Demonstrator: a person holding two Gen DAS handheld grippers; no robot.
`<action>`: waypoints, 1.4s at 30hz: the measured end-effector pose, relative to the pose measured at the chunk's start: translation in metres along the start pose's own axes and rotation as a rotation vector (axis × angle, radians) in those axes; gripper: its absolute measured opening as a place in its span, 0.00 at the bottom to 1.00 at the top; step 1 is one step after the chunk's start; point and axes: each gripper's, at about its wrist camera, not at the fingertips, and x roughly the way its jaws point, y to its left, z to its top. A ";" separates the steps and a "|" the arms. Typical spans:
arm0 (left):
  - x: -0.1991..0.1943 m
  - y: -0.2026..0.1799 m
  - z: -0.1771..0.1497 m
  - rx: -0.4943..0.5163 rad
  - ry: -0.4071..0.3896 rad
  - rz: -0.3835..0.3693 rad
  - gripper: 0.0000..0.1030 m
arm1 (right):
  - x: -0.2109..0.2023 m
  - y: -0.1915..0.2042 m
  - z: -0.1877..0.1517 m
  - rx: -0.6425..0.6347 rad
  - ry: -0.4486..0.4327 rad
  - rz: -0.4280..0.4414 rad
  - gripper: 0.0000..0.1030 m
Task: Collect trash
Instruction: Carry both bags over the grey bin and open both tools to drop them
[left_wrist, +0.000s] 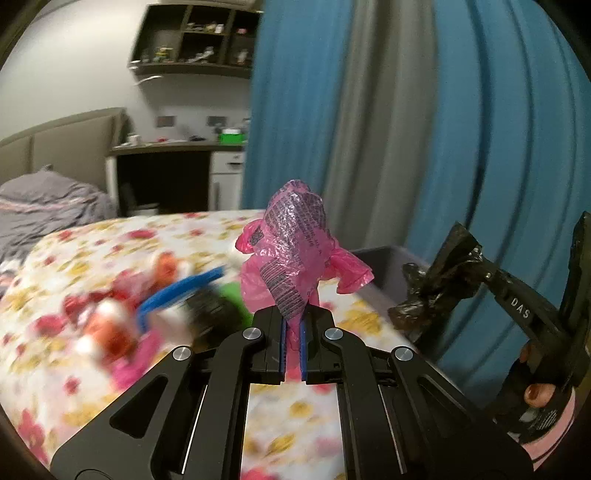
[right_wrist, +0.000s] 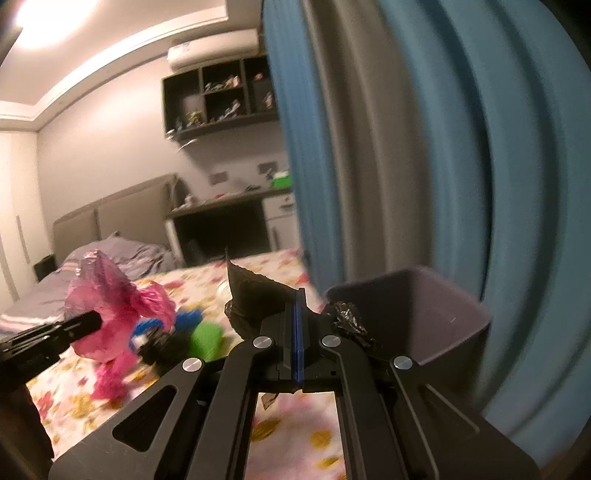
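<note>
My left gripper (left_wrist: 293, 314) is shut on a crumpled pink plastic bag (left_wrist: 295, 243) and holds it above the flowered bed. The bag also shows in the right wrist view (right_wrist: 110, 306), with the left gripper (right_wrist: 96, 320) at its side. My right gripper (right_wrist: 298, 295) is shut on a crumpled black plastic bag (right_wrist: 255, 295), near the rim of a dark grey bin (right_wrist: 424, 314). In the left wrist view the right gripper (left_wrist: 476, 254) holds the black bag (left_wrist: 432, 291) in front of the bin (left_wrist: 388, 266).
More trash lies blurred on the flowered bedspread (left_wrist: 74, 258): a blue piece (left_wrist: 177, 295), a green piece (right_wrist: 207, 336), a red and white item (left_wrist: 107, 328), a black item (left_wrist: 210, 314). Blue and grey curtains (left_wrist: 406, 129) hang right. A desk (left_wrist: 177, 147) and shelves (left_wrist: 195, 37) stand behind.
</note>
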 end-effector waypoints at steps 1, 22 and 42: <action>0.010 -0.009 0.007 0.011 -0.006 -0.020 0.04 | 0.002 -0.007 0.006 0.004 -0.013 -0.021 0.01; 0.219 -0.118 0.022 0.074 0.128 -0.265 0.04 | 0.074 -0.104 0.017 0.071 -0.029 -0.215 0.01; 0.278 -0.127 0.007 0.041 0.274 -0.374 0.22 | 0.109 -0.120 0.000 0.118 0.101 -0.204 0.01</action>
